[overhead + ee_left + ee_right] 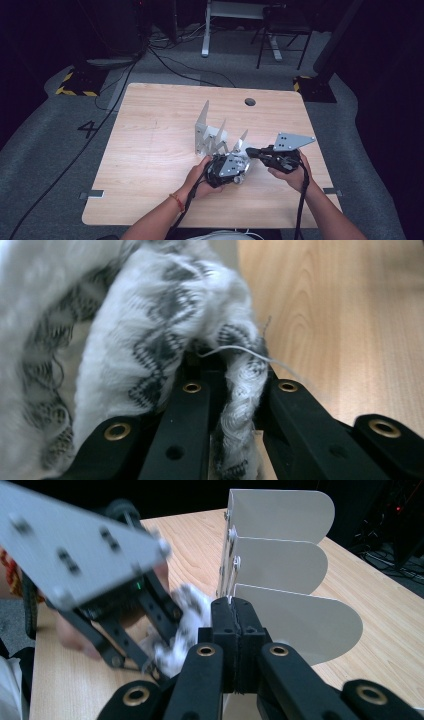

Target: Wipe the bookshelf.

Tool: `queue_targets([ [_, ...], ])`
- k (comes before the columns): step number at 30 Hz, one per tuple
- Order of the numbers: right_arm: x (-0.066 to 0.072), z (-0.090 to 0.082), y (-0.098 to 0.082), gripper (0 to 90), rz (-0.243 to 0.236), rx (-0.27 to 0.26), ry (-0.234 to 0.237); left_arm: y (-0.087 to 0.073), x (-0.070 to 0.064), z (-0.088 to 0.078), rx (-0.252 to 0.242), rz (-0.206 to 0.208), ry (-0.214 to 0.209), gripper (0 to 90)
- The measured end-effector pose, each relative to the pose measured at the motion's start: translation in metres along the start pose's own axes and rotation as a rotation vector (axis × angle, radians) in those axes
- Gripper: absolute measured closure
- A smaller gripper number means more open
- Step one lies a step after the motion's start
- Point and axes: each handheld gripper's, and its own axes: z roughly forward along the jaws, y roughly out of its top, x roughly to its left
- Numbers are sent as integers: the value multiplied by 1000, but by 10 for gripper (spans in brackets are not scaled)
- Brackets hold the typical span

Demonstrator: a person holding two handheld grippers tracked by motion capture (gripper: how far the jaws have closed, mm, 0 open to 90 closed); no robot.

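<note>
Where the high view looks down, the light wooden rectangular bench (pixel 150 150) carries all items, with a round cable hole (pixel 250 102) near its far edge at about 1 o'clock from centre. Just right of the bench centre stands the white metal rack with three upright rounded fins (pixel 212 132); in the right gripper view these fins (pixel 280 555) rise directly beyond the jaws. At 5 o'clock from the rack lies the white knitted cloth with a dark grey pattern (pixel 160 325), bunched between the two tools. The left hand-held gripper (pixel 240 172) is closed on this cloth, with a fold pinched between its black jaws and a loose thread trailing off. The right hand-held gripper (pixel 235 625), at 3 o'clock from the left one, has its jaws pressed fully together; whether any cloth is caught in them cannot be told.
</note>
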Motion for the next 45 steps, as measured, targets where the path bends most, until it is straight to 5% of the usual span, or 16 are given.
queue_targets([
  [8, 0, 0, 0, 900, -2, 1, 1, -24, 10, 11, 108, -55, -7, 839],
  [10, 0, 0, 0, 900, -1, 1, 2, -24, 12, 7, 99, -70, -5, 838],
  [18, 0, 1, 0, 900, 0, -1, -1, 15, 1, -20, -31, 64, 11, 838],
  [23, 0, 0, 0, 900, 3, 0, -5, 31, 4, -32, -103, 73, 23, 838],
  [27, -1, 1, 0, 900, 5, -1, -8, 27, -4, -16, -71, 100, 22, 837],
  [30, 0, 0, 0, 900, 3, -1, -11, 22, -6, -3, -63, 80, -8, 836],
  [35, 0, 0, 0, 900, 3, -2, -9, 10, -7, 12, 23, 82, -20, 836],
  [45, 2, 1, 0, 900, -3, -2, -14, -18, 2, -5, 119, 59, 13, 836],
])
